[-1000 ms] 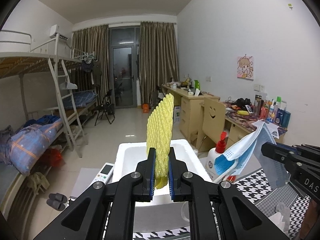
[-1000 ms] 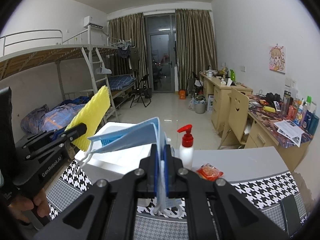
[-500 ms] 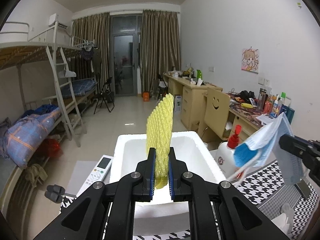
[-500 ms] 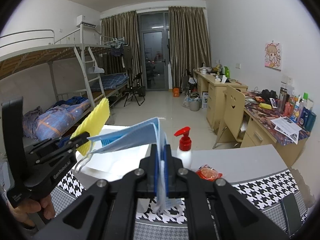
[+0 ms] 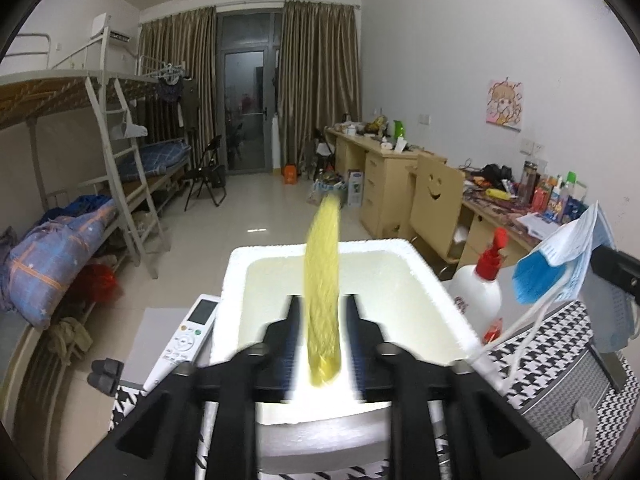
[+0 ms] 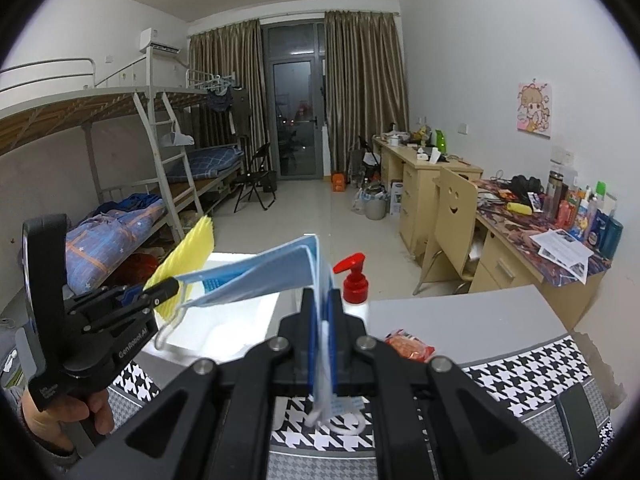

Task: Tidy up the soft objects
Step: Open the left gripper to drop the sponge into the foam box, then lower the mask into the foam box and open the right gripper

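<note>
Left wrist view: left gripper (image 5: 322, 320) over the white foam box (image 5: 436, 280), jaws opening, yellow foam net (image 5: 323, 280) blurred between them, pads clear of it, so release into the box looks underway. Box interior seems otherwise empty. A remote (image 5: 186, 334) lies just beside the box's left wall.

Right wrist view: right gripper (image 6: 322, 336) clamped tight on the blue face mask (image 6: 276, 276), held above the table's (image 6: 460, 328) houndstooth near edge, just right of the box. Mask not yet stowed; judged next.
</note>
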Available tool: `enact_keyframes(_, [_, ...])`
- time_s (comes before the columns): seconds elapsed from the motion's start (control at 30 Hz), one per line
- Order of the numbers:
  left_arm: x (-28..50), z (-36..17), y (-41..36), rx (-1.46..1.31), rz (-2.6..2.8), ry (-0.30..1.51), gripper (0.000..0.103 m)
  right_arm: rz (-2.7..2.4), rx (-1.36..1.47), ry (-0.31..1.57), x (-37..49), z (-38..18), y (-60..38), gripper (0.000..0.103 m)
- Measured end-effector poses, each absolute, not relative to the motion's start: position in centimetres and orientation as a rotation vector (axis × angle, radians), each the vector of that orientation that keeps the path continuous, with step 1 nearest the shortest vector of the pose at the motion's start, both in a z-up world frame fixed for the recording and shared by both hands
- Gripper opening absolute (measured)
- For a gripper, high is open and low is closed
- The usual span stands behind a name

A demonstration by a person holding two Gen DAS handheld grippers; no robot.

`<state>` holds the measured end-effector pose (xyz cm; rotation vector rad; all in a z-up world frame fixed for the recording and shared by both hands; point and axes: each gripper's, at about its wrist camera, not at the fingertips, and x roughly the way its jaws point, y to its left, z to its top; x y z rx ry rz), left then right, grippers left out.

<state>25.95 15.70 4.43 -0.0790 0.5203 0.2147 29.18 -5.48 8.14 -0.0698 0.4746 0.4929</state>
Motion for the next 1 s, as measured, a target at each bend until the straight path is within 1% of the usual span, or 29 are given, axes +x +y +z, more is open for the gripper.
enact_keyframes(0.03, [25.8,4.4,15.8,-0.077,0.225,0.518,0.061,0.491,-0.070,0.477,29.2,8.1,-5.4,0.007])
enact_keyframes(0.1, [25.3,4.5,16.2,-0.069,0.261,0.501,0.072,0.490,-0.072,0.479,29.3,8.1,-5.2,0.007])
enact_keyframes(0.17, [24.9,4.6,16.6,-0.070,0.273,0.499,0.075,0.490,-0.073,0.479,29.4,8.1,-5.0,0.007])
enact_keyframes(0.23, [24.6,4.8,17.0,-0.079,0.282,0.492,0.084,0.493,-0.073,0.480,29.6,8.2,-4.7,0.008])
enact_keyframes(0.33, [23.6,5.3,17.7,-0.091,0.304,0.461,0.093,0.502,-0.074,0.479,29.7,8.2,-4.4,0.007])
enact_keyframes(0.4, [22.7,5.7,18.1,-0.099,0.327,0.442,0.094,0.519,-0.070,0.489,29.9,8.2,-4.1,0.007])
enact_keyframes(0.5, [21.7,6.2,18.8,-0.122,0.352,0.419,0.099,0.550,-0.057,0.511,30.2,8.3,-3.6,0.007])
enact_keyframes(0.6, [20.7,6.7,19.3,-0.126,0.372,0.396,0.100,0.563,-0.059,0.512,30.3,8.5,-3.0,0.007])
enact_keyframes(0.63, [20.6,6.8,19.4,-0.123,0.380,0.390,0.102,0.569,-0.060,0.511,30.4,8.6,-2.8,0.007])
enact_keyframes(1.0, [18.5,7.3,19.9,-0.100,0.409,0.364,0.102,0.628,-0.091,0.533,30.4,8.3,0.0,0.008])
